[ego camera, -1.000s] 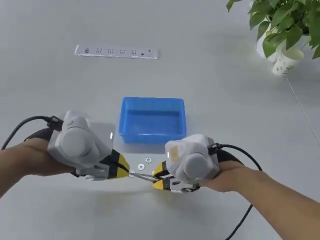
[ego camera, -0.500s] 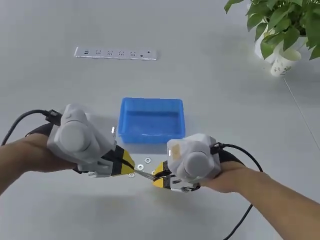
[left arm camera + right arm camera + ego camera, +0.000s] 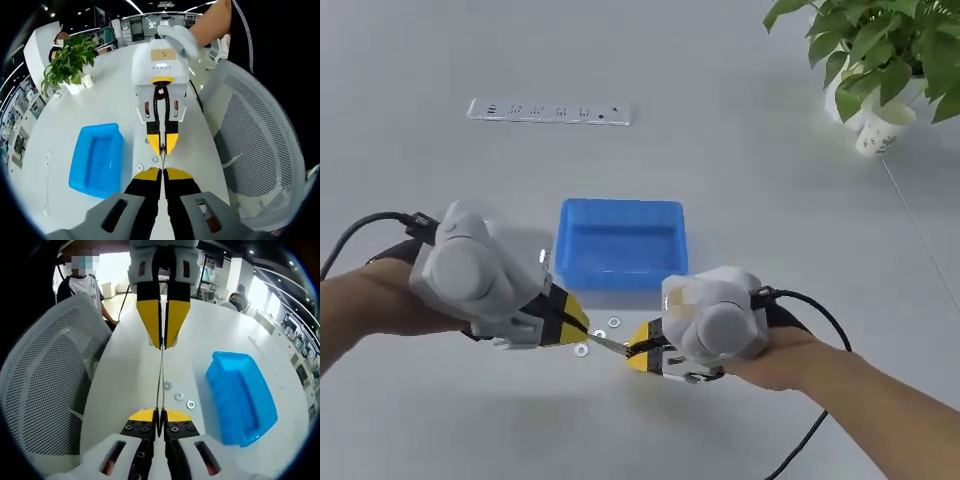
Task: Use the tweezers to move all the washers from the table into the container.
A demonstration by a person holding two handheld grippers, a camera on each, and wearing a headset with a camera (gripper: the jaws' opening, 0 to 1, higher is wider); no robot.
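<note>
Thin metal tweezers [image 3: 607,341] span the short gap between my two grippers, just above the white table. My left gripper [image 3: 578,322] is shut on one end and my right gripper [image 3: 638,352] is shut on the other. In the right gripper view the tweezers [image 3: 160,380] run from my right gripper [image 3: 159,415] up to the left gripper [image 3: 163,342]. Three small washers [image 3: 178,396] lie on the table beside the tweezers, one washer [image 3: 614,321] nearest the blue container [image 3: 620,245]. The container sits just beyond the grippers with nothing visible inside. The left gripper view has my left gripper [image 3: 162,173], the tweezers [image 3: 163,161] and the right gripper [image 3: 162,149] in line.
A white power strip [image 3: 548,111] lies at the far left of the table. A potted plant [image 3: 880,60] stands at the far right. A white mesh chair [image 3: 250,150] is close behind the table edge. Black cables trail from both grippers.
The left gripper has edged slightly to the right, toward the right gripper. Both stay shut on the tweezers, and the washers have not moved.
</note>
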